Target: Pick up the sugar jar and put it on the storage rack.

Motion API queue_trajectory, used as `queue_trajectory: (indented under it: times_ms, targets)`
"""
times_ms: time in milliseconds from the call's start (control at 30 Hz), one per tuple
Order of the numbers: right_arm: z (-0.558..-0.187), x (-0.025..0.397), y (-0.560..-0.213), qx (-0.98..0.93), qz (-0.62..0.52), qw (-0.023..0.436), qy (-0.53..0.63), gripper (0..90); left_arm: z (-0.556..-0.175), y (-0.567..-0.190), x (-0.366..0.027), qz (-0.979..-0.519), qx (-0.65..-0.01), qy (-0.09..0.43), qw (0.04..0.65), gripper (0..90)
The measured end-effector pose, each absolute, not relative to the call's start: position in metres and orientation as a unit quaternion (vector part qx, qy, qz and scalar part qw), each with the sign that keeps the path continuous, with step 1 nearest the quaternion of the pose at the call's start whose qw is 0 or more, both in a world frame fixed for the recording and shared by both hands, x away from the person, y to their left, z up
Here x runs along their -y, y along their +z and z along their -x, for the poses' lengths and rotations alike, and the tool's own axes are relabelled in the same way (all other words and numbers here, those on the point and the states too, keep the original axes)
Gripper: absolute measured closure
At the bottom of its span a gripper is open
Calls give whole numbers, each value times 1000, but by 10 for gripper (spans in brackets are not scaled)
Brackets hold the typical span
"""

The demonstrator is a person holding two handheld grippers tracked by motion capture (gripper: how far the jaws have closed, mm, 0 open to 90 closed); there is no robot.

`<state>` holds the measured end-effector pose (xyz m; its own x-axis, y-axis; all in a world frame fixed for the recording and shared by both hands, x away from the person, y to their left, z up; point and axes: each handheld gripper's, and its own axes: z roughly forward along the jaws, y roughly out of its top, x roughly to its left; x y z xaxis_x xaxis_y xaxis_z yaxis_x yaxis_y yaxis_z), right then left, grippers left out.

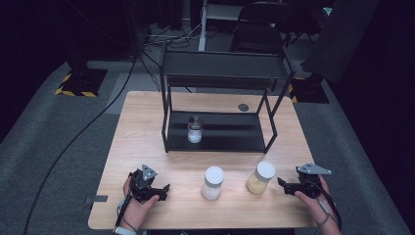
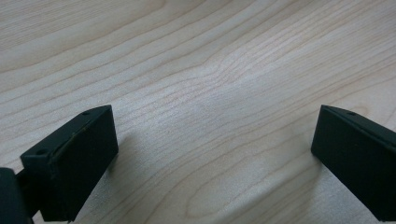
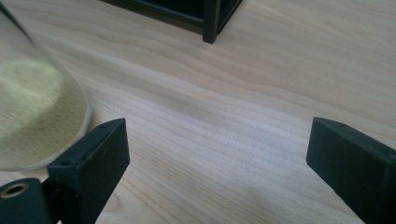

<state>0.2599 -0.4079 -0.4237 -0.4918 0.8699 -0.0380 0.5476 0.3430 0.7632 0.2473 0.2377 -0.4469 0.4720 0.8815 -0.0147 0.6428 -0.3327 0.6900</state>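
Two white-lidded jars stand on the wooden table (image 1: 147, 127): one with white contents (image 1: 213, 182) and one with yellowish grains (image 1: 260, 177). A small silver-lidded jar (image 1: 195, 131) sits on the lower shelf of a black rack (image 1: 222, 71). My left gripper (image 1: 165, 192) rests near the front left, open and pointing toward the white jar, well apart from it. Its jaws (image 2: 212, 154) frame only bare wood. My right gripper (image 1: 283, 187) is open just right of the yellowish jar. That jar (image 3: 37, 107) bulges beside the left jaw of the right gripper (image 3: 217, 154), outside the gap.
A rack leg (image 3: 211, 21) stands ahead in the right gripper view. A small dark disc (image 1: 243, 107) lies on the table behind the rack. A chair (image 1: 257, 29) and cables sit on the floor beyond the table.
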Motion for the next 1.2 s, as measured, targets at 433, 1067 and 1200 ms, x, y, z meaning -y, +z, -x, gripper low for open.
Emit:
queue_trajectory:
  times_ms: [433,1067,1200]
  targets:
    - [-247,408,-382,-777,-436,240,385,58,-247,-447,-238,-795,-479,185,322,6]
    - [-238,400,-335,-770,-426,234,414,58,-247,-447,-238,-796,-478,186,321,6]
    - [-237,395,-328,-770,-422,234,418,58,-247,-447,-238,-796,-479,186,321,6]
